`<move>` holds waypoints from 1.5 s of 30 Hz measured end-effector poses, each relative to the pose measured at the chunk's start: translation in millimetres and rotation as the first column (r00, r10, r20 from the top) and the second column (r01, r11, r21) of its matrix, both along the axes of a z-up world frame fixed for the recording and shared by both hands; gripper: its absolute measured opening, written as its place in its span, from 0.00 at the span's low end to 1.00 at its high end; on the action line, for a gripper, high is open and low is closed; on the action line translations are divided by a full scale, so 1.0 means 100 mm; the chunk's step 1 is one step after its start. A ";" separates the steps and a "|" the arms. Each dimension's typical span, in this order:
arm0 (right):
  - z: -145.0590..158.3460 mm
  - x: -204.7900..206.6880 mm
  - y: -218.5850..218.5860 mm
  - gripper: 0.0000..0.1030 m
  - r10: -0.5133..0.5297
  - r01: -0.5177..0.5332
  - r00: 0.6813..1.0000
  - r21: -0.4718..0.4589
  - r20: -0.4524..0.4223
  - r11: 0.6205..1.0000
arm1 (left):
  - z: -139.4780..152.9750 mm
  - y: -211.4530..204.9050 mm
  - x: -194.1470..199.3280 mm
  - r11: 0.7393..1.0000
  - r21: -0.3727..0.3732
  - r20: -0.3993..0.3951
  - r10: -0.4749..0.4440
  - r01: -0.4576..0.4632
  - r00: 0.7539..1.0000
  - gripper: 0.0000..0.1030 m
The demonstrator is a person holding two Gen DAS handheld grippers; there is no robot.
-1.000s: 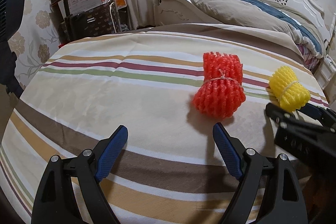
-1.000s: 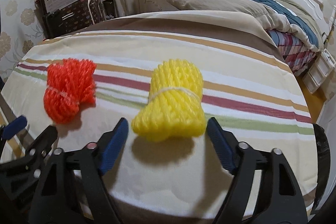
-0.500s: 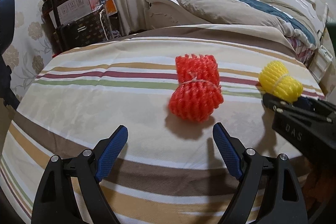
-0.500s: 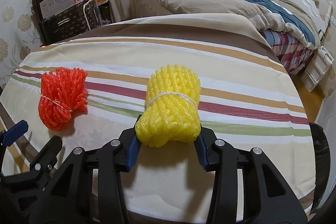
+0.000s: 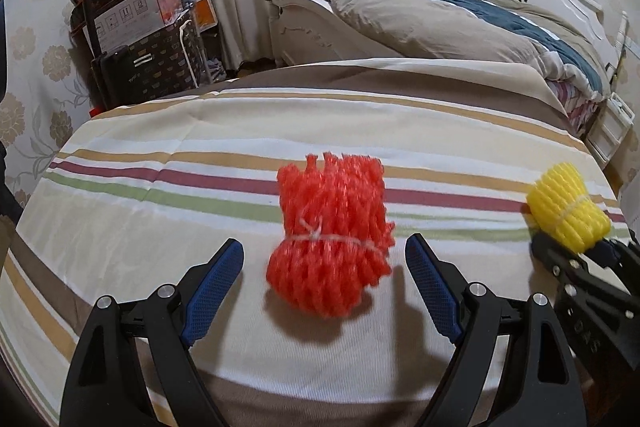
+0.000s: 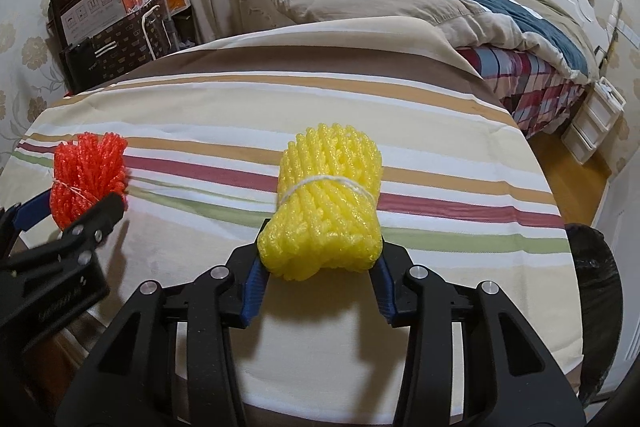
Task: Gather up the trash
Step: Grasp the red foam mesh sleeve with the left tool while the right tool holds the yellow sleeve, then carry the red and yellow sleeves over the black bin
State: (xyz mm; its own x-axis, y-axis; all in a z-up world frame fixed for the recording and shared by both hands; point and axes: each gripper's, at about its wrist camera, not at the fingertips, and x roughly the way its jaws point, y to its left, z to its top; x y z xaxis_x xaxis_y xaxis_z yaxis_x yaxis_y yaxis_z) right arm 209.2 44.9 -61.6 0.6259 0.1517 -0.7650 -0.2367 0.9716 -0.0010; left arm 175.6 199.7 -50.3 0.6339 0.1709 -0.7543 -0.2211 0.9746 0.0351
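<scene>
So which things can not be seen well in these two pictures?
- Red foam net bundle: blurred in the left wrist view; in the right wrist view the left tongs cover its lower part.
- Dark object beyond the table: cut off by the right wrist view's edge, so unidentifiable.
- Yellow foam net bundle: underside hidden.

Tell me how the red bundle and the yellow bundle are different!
The red foam-net bundle is red; the yellow foam-net bundle is yellow. The red one lies free between the open left gripper's fingers; the yellow one is squeezed by the right gripper. Both are foam netting tied round the middle with white string, on the striped cloth.
</scene>
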 end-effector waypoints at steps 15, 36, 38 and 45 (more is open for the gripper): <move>0.04 -0.19 -0.09 0.41 0.016 -0.016 1.000 0.013 0.011 1.000 | 0.03 -0.23 -0.17 0.997 0.041 0.013 -0.064 0.063 0.998 0.46; 0.29 -1.14 -1.04 0.41 -0.070 0.061 0.992 0.084 0.108 0.995 | 0.28 -1.14 -0.91 0.985 0.003 0.144 -0.171 0.172 0.975 0.47; 0.33 -1.23 -1.20 0.41 -0.096 0.086 0.988 0.089 0.124 0.992 | 0.31 -1.25 -0.95 0.982 -0.002 0.157 -0.185 0.187 0.970 0.47; 0.37 -1.47 -1.74 0.41 -0.198 0.183 0.967 0.100 0.161 0.978 | 0.39 -1.71 -1.08 0.962 0.000 0.202 -0.266 0.271 0.943 0.47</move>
